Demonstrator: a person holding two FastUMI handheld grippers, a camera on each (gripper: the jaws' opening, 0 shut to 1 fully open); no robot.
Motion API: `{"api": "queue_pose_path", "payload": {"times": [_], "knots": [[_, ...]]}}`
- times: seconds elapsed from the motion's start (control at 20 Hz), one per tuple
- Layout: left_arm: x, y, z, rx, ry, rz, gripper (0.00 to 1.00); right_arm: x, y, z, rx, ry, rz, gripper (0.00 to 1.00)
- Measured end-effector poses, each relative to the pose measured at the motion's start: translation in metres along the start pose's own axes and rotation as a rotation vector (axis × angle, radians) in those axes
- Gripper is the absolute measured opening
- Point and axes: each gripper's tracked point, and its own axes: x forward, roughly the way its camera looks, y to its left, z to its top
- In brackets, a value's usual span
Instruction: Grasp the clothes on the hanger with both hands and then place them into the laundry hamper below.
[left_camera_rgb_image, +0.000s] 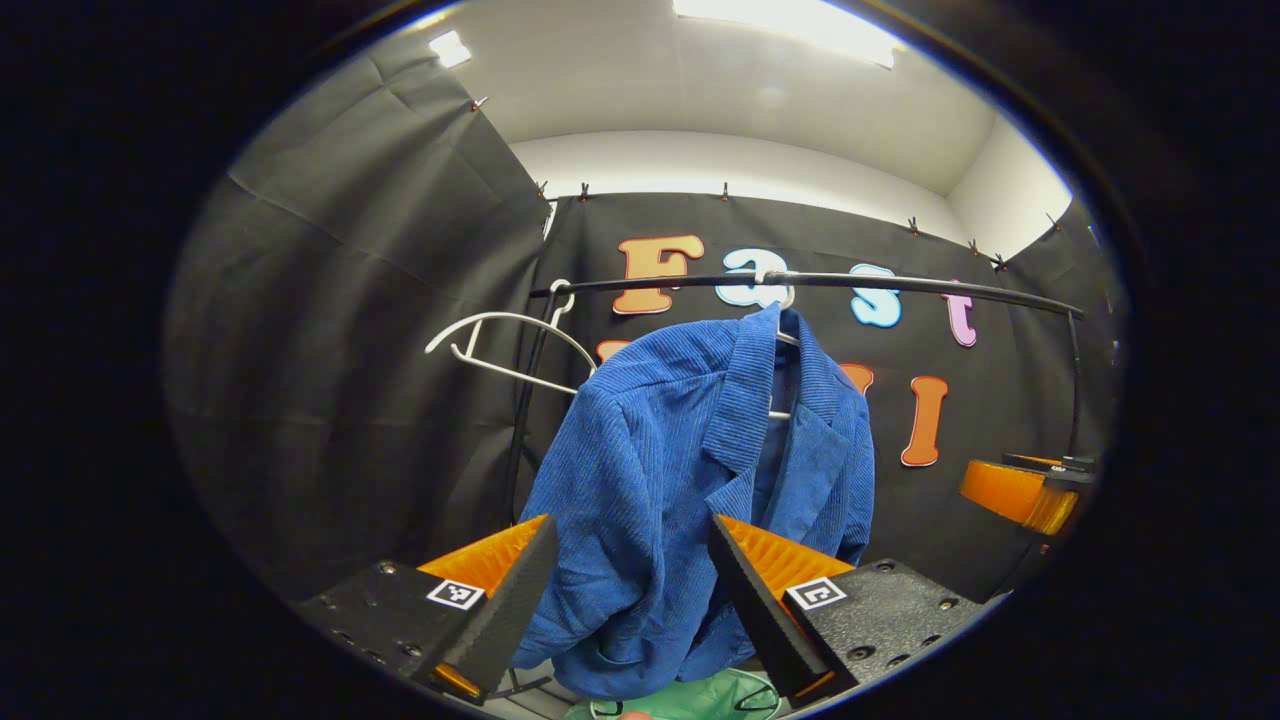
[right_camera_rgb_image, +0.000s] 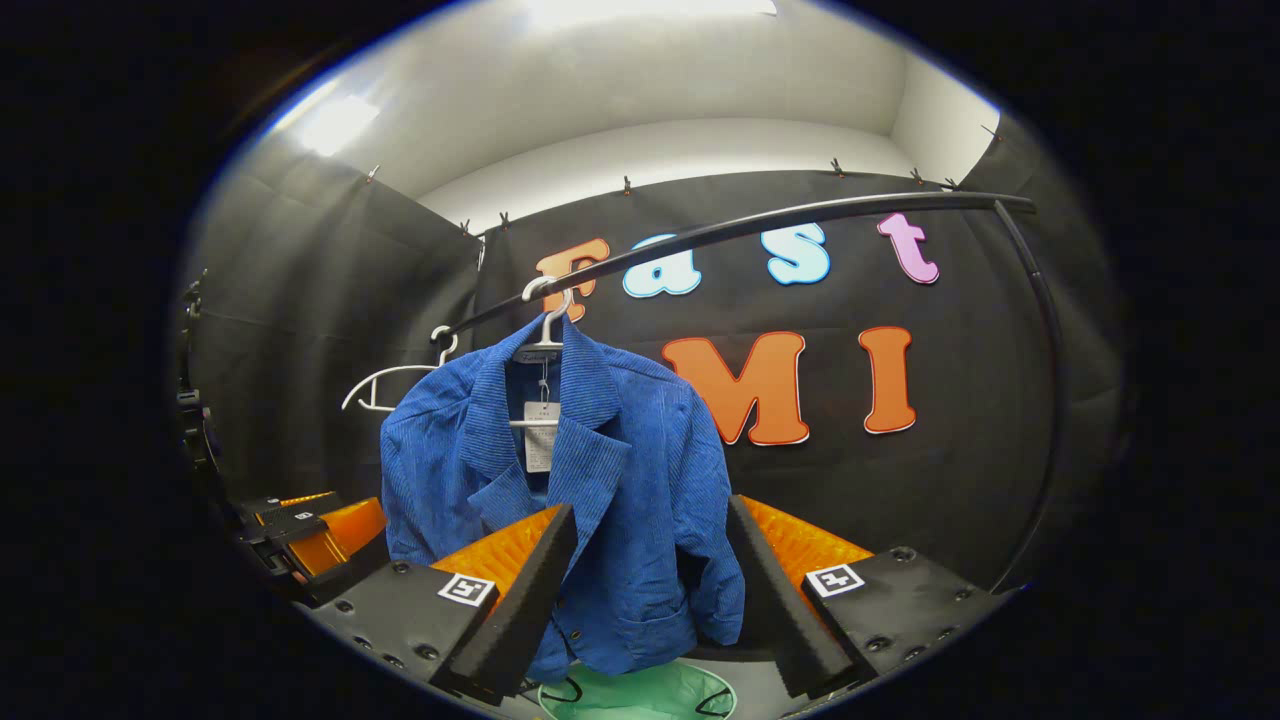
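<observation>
Blue corduroy jacket (left_camera_rgb_image: 690, 470) on white hanger (right_camera_rgb_image: 545, 320): approach step, nothing grasped.
Left gripper (left_camera_rgb_image: 632, 580) and right gripper (right_camera_rgb_image: 650, 575) both spread; next, close in on its sides above green hamper (right_camera_rgb_image: 640, 692).

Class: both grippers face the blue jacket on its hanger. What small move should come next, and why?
Probably ease both grippers forward onto the blue jacket. The left gripper and right gripper stand open with the cloth between their fingers but unpinched, and the jacket hangs on its white hanger.
</observation>
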Motion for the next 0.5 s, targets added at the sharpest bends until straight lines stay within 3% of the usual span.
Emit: {"api": "queue_pose_path", "payload": {"times": [0.1,0.5], "knots": [[-0.001,0.000,0.001,0.002,-0.005,0.004,0.92,-0.001,-0.002,-0.003,0.014,0.006,-0.007,0.98],[0.002,0.000,0.000,0.011,-0.004,0.021,0.95,0.005,-0.025,-0.012,0.037,0.022,-0.045,0.98]]}}
